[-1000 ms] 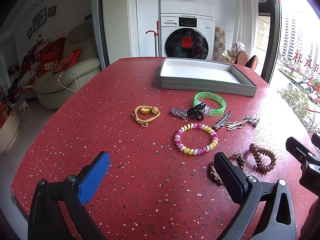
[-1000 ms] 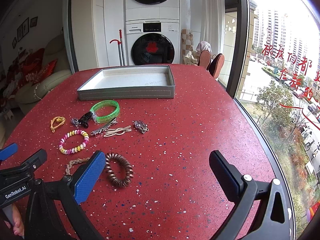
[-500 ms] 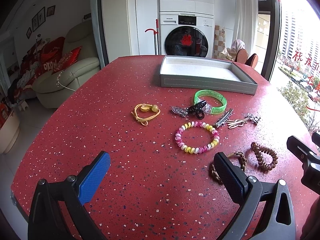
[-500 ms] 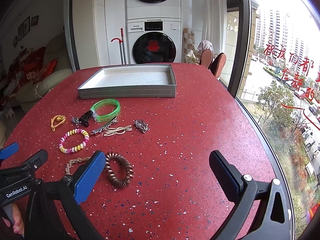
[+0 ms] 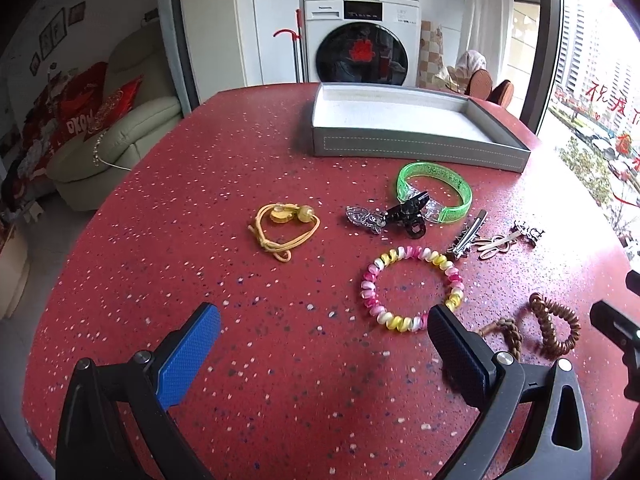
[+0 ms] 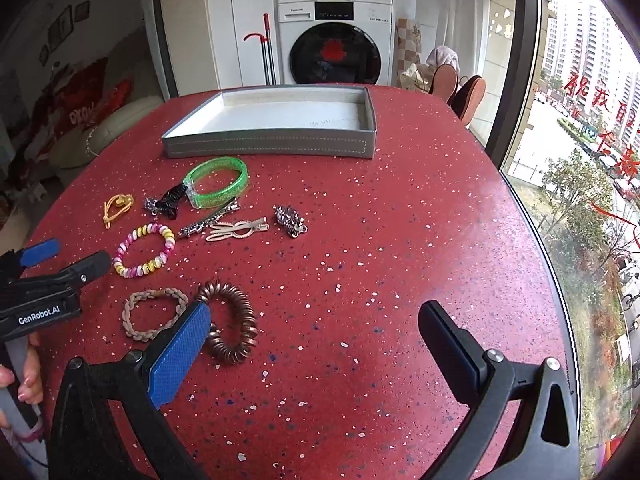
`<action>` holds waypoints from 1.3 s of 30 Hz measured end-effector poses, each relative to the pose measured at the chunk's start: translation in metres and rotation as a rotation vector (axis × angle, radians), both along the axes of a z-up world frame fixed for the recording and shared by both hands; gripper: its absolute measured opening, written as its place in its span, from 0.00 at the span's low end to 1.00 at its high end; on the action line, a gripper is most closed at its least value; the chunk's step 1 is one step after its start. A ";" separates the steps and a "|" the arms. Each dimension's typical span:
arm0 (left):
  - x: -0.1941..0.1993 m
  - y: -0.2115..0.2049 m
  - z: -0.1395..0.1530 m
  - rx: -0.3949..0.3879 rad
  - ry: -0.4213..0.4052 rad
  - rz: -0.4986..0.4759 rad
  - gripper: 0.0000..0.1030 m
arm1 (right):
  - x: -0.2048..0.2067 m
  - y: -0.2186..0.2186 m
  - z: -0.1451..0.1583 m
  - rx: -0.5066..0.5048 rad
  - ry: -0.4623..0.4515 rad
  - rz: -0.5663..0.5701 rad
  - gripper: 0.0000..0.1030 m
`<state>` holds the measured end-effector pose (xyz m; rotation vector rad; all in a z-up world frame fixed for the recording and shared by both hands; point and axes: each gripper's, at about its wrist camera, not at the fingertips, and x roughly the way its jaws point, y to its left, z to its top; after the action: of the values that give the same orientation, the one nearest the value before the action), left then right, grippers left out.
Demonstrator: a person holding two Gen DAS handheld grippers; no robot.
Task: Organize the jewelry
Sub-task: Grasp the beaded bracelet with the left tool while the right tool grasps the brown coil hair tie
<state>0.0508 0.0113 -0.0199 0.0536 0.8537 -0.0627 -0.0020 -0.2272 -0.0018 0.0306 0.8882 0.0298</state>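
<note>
- Grey tray (image 6: 272,147): shallow, white-lined, upright at table's far side.
- Green bangle (image 6: 218,182), pink-yellow bead bracelet (image 6: 144,249), braided band (image 6: 154,314), copper coil tie (image 6: 232,328): flat, before tray.

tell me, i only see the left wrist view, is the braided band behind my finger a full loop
observer: yes, the right wrist view shows the braided band as a closed loop lying flat.
operator: is the right gripper holding anything
observer: no, the right gripper is open with nothing between its fingers.
</note>
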 end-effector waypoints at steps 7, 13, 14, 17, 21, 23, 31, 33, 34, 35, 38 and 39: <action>0.019 -0.012 -0.005 0.008 0.025 -0.042 1.00 | 0.012 0.009 -0.013 0.007 0.078 0.077 0.76; 0.030 -0.026 -0.013 0.034 0.066 -0.083 0.97 | 0.015 0.019 -0.022 -0.026 0.120 0.124 0.53; 0.030 -0.028 -0.015 0.039 0.069 -0.087 0.94 | 0.015 0.022 -0.022 -0.040 0.117 0.132 0.52; 0.031 -0.032 -0.014 0.035 0.070 -0.099 0.90 | 0.014 0.025 -0.022 -0.046 0.118 0.154 0.43; 0.028 -0.038 -0.013 0.024 0.063 -0.135 0.68 | 0.013 0.031 -0.020 -0.042 0.122 0.183 0.25; 0.026 -0.042 -0.011 0.012 0.063 -0.164 0.46 | 0.013 0.033 -0.020 -0.027 0.123 0.194 0.13; 0.024 -0.034 -0.004 -0.075 0.074 -0.182 0.26 | 0.018 0.014 -0.005 0.097 0.100 0.172 0.11; 0.024 -0.031 0.002 -0.094 0.070 -0.178 0.26 | 0.022 0.008 0.000 0.124 0.094 0.166 0.11; 0.023 -0.029 0.004 -0.101 0.067 -0.178 0.26 | 0.025 0.005 0.002 0.135 0.092 0.162 0.11; 0.024 -0.028 0.007 -0.110 0.063 -0.177 0.26 | 0.028 0.002 0.005 0.145 0.091 0.159 0.11; 0.027 -0.027 0.017 -0.136 0.053 -0.179 0.26 | 0.038 -0.006 0.009 0.173 0.090 0.147 0.11; 0.028 -0.027 0.019 -0.142 0.049 -0.180 0.26 | 0.039 -0.007 0.009 0.180 0.088 0.143 0.11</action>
<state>0.0787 -0.0153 -0.0004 -0.0043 0.8897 -0.2939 0.0369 -0.2346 0.0077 0.1369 0.9722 0.2432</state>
